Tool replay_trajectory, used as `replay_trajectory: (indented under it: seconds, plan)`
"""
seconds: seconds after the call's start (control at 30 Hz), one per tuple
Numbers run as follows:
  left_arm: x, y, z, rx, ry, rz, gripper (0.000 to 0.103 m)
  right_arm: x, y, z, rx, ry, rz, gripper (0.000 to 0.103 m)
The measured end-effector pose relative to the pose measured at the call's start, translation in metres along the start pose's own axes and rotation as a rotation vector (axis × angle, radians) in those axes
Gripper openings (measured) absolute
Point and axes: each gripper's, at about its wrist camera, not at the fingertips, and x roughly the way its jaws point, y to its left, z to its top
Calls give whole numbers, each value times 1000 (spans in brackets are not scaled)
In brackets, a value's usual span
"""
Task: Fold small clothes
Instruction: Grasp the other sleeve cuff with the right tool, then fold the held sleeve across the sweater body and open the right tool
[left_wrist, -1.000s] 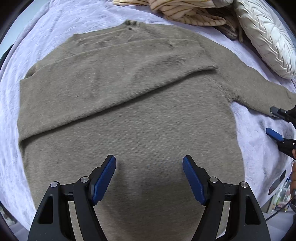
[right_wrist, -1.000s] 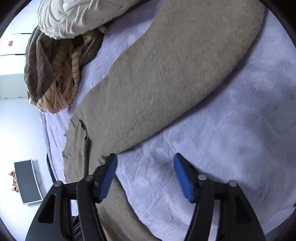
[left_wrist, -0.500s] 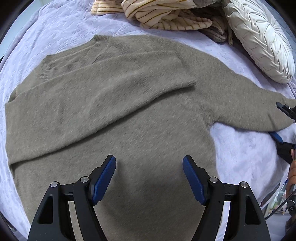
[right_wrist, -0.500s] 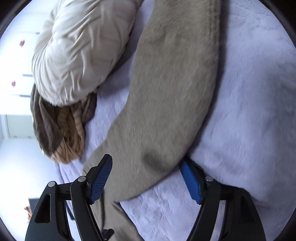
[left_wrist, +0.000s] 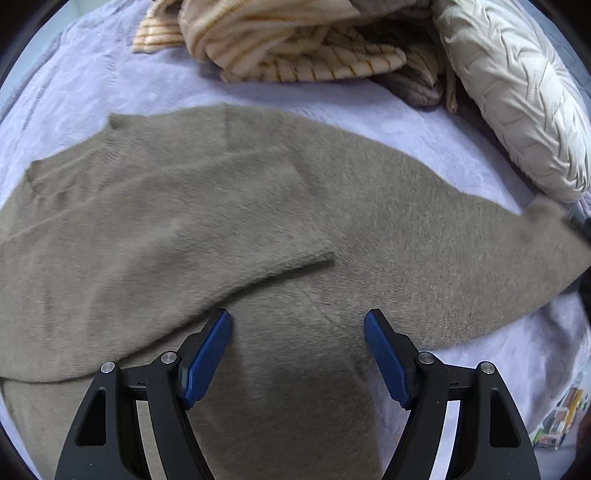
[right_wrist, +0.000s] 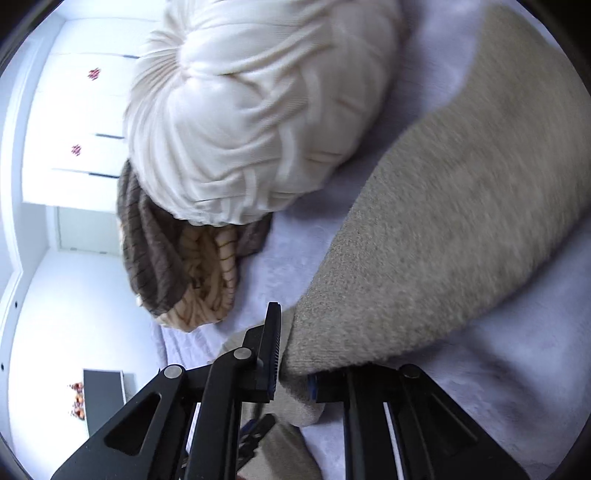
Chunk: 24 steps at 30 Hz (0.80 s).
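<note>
Since half a second ago, right gripper (right_wrist: 291, 373) has gone from straddling the sleeve cuff (right_wrist: 369, 325) to clamping it. Left gripper (left_wrist: 297, 354) hovers with jaws spread, grasping nothing, above the taupe sweater (left_wrist: 166, 229), which lies flat on the lavender blanket (left_wrist: 110, 74); one sleeve is already folded across.

Step in hand: second sleeve fold. Next move: carry the cuff toward 9 o'clock in the left wrist view, across the body, clear of the cream pillow (left_wrist: 517, 96) at 2 o'clock.

The right gripper (right_wrist: 291, 373), open a second ago, has closed on the sweater's sleeve (right_wrist: 443, 236). The left gripper (left_wrist: 297, 354) has moved nearer the striped clothes (left_wrist: 295, 44).
</note>
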Motion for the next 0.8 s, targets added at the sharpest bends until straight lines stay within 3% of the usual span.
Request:
replay_trajectory:
  seconds: [0.1,0.17,0.27,0.37,0.57,0.8]
  plan:
    - [10,-14,1,52,-12,39,76,5,31,-1,-95,15,15,14]
    - [4,-16,-2,62,-19,20,76,10,58,-6,-184,32,17,13]
    - [-18,1,-8,21,-48,-14,76,21,103,-22,-339,60,13,13]
    - [-37,26,-14,-17,-97,0,76,42,149,-48,-499,101,6,14]
    - [-68,120,-42,-114,-172,100,76,94,212,-129,-821,222,-31,13]
    - [-93,237,-94,-262,-167,188,76,174,224,-233,-1057,391,-108,13]
